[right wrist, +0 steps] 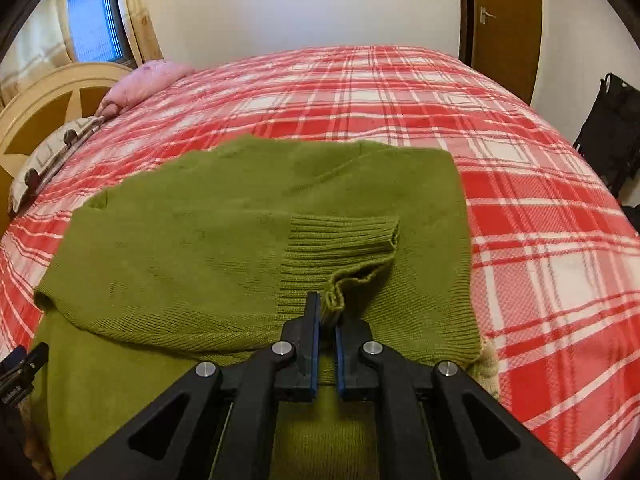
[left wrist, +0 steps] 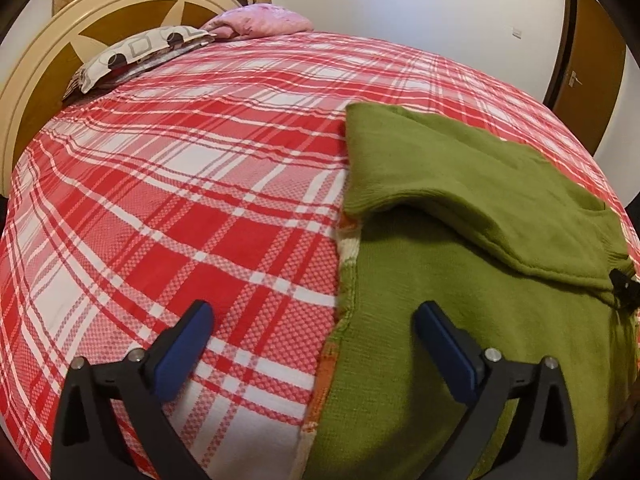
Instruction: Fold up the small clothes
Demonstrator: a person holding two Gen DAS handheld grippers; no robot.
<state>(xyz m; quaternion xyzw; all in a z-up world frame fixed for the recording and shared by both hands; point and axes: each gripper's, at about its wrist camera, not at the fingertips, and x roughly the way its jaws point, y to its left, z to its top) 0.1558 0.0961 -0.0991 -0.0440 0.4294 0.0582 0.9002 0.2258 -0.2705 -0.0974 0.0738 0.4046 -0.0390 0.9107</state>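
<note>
Right wrist view: my right gripper (right wrist: 327, 316) pinched on ribbed cuff (right wrist: 344, 240) of green sweater (right wrist: 200, 240), sleeve laid across body. Step, by my reckoning: sleeve fold-in. Next: let go of cuff, flatten it. Left gripper (left wrist: 312, 316) spread wide, holding nothing, hovering at sweater's left edge. Sweater on plaid bedspread (right wrist: 520, 140), knit, partly folded.
</note>
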